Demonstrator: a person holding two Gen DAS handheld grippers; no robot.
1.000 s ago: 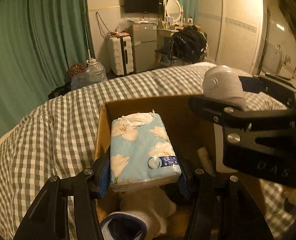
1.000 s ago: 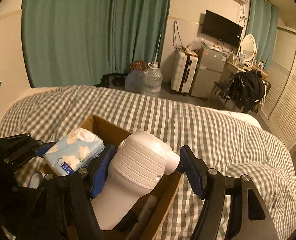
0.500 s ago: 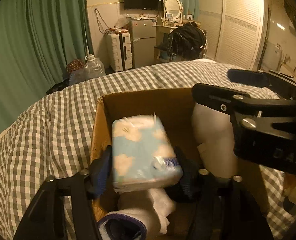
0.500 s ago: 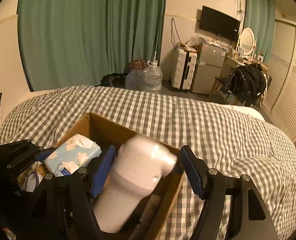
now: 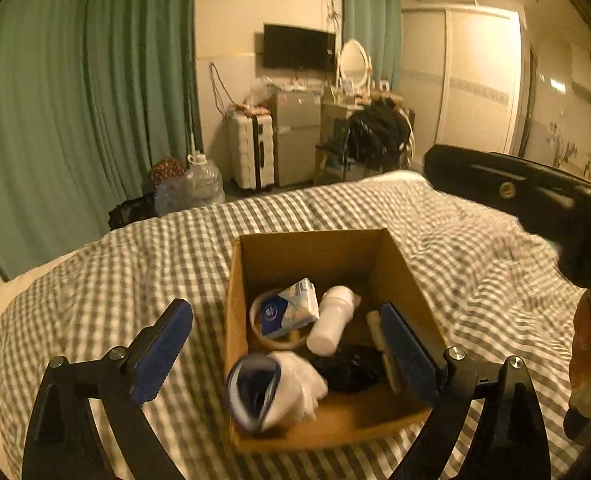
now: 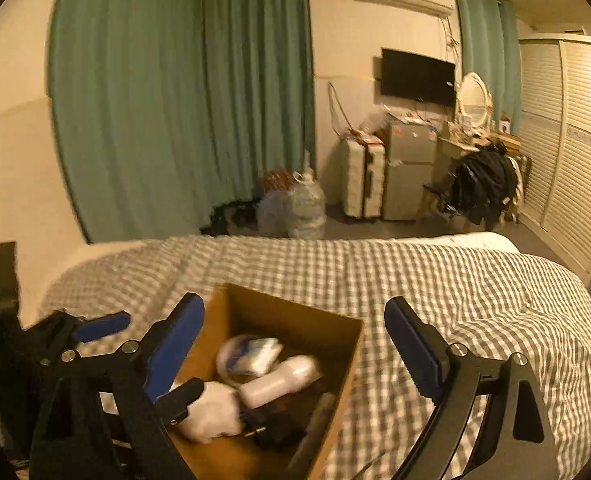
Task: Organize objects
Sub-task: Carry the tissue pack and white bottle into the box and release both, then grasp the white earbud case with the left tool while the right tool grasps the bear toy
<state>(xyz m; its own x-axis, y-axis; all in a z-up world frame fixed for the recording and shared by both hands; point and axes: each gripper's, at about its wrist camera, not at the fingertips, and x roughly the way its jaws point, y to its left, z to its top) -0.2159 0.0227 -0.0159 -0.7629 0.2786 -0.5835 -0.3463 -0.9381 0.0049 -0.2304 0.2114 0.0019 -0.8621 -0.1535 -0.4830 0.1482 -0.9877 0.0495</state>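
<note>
An open cardboard box (image 5: 307, 252) stands on the grey checked bed. Inside lie a blue tissue pack (image 5: 295, 312), a white hair dryer (image 5: 331, 326), a white sock with a dark cuff (image 5: 283, 390) and a black item (image 5: 347, 368). My left gripper (image 5: 291, 354) is open and empty, raised above the box's near side. My right gripper (image 6: 295, 344) is open and empty above the box (image 6: 295, 320). The tissue pack (image 6: 255, 354) and the hair dryer (image 6: 279, 378) show there too. The right gripper's body (image 5: 535, 200) shows at the right of the left wrist view.
The checked bedcover (image 5: 95, 280) spreads around the box. Beyond the bed stand water jugs (image 5: 199, 188), a white suitcase (image 5: 253, 150), a small fridge (image 5: 295, 136) and a chair with black clothes (image 5: 375, 136). Green curtains (image 5: 75, 120) hang on the left.
Both grippers opened and let go: the tissue pack and the hair dryer now lie in the box. Both grippers rose and drew back from the box.
</note>
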